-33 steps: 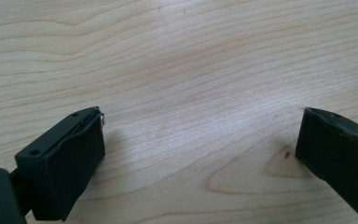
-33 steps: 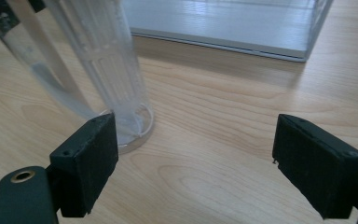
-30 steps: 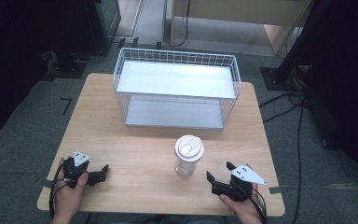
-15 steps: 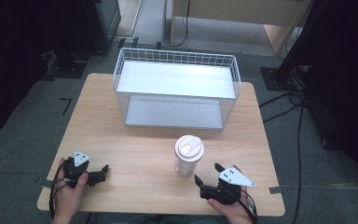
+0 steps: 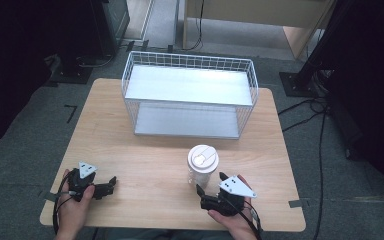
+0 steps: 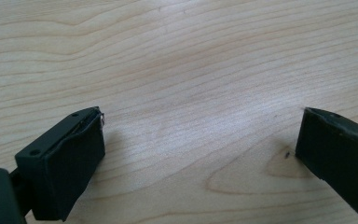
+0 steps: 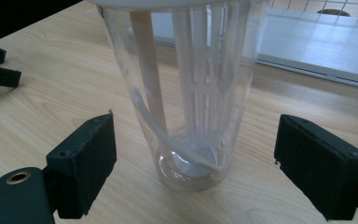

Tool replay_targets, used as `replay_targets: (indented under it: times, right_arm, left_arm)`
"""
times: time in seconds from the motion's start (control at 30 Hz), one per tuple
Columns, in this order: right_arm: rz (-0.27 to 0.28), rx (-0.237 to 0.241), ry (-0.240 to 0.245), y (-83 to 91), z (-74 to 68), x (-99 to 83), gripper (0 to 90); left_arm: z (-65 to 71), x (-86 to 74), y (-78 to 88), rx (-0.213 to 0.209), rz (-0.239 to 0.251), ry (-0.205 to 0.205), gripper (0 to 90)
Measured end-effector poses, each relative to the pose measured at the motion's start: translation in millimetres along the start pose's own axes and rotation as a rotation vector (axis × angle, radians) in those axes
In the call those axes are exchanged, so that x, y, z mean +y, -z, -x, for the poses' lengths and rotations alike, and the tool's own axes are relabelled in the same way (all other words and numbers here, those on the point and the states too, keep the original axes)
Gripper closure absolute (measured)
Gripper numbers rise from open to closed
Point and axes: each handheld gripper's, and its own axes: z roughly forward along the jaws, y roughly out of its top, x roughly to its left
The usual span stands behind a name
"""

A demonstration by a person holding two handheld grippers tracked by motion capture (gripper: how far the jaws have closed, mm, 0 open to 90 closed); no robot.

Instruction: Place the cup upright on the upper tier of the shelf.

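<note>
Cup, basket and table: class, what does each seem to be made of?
Cup: clear, glossy plastic, probably; the table shows through its wall. Basket: white-coated wire, judging by its thin grid. Table: pale wood or wood-look laminate, matt, with visible grain.

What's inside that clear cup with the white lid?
Through the clear cup wall you can see a white slotted insert standing upright and a pale curved strip at the bottom. No drink is visible. The white lid hides the top.

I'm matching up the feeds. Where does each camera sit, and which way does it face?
High view: above the person's side, looking forward and down on the table; both hands, left gripper, right gripper.
Left gripper view: on that gripper, facing bare wood between its open jaws.
Right gripper view: facing the clear cup between open jaws.
Shared by high and right gripper views: cup, wire basket.
</note>
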Motion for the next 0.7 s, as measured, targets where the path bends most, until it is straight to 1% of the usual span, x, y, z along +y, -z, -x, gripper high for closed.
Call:
replay_targets:
  times: [0.03,0.1,0.13,0.23,0.27,0.37,0.53,0.57,0.6,0.7]
  right_arm:
    - [-0.002,-0.001,-0.007,-1.4,-2.3,0.5,13.0]
    - [-0.002,-0.02,0.013,-8.0,-8.9,0.9,12.3]
    - [-0.005,-0.028,0.015,-11.0,-11.2,0.7,12.0]
    - [-0.007,-0.054,0.01,-19.5,-15.9,0.3,11.4]
    - [-0.007,-0.054,0.01,-19.5,-15.9,0.3,11.4]
    - [0.005,-0.095,-0.012,-28.5,-17.6,0.2,11.1]
    - [0.018,-0.113,-0.03,-35.9,-20.0,-0.6,11.1]
    - [0.019,-0.115,-0.038,-37.3,-20.5,-0.7,11.1]
    - [0.028,-0.121,-0.063,-42.9,-20.1,-1.6,11.1]
    - [0.046,-0.134,-0.075,-48.4,-20.3,-3.9,11.2]
  left_arm:
    - [0.0,0.0,0.0,0.0,0.0,0.0,1.6]
    - [0.0,0.0,0.0,0.0,0.0,0.0,1.5]
    - [0.0,0.0,0.0,0.0,0.0,0.0,1.5]
    - [0.0,0.0,0.0,0.0,0.0,0.0,1.5]
    - [0.0,0.0,0.0,0.0,0.0,0.0,1.5]
    - [0.0,0.0,0.0,0.0,0.0,0.0,1.5]
    - [0.0,0.0,0.0,0.0,0.0,0.0,1.5]
    - [0.0,0.0,0.0,0.0,0.0,0.0,1.5]
    - [0.1,0.0,0.0,0.0,0.001,0.001,1.5]
    - [0.0,0.0,0.0,0.0,0.0,0.0,1.5]
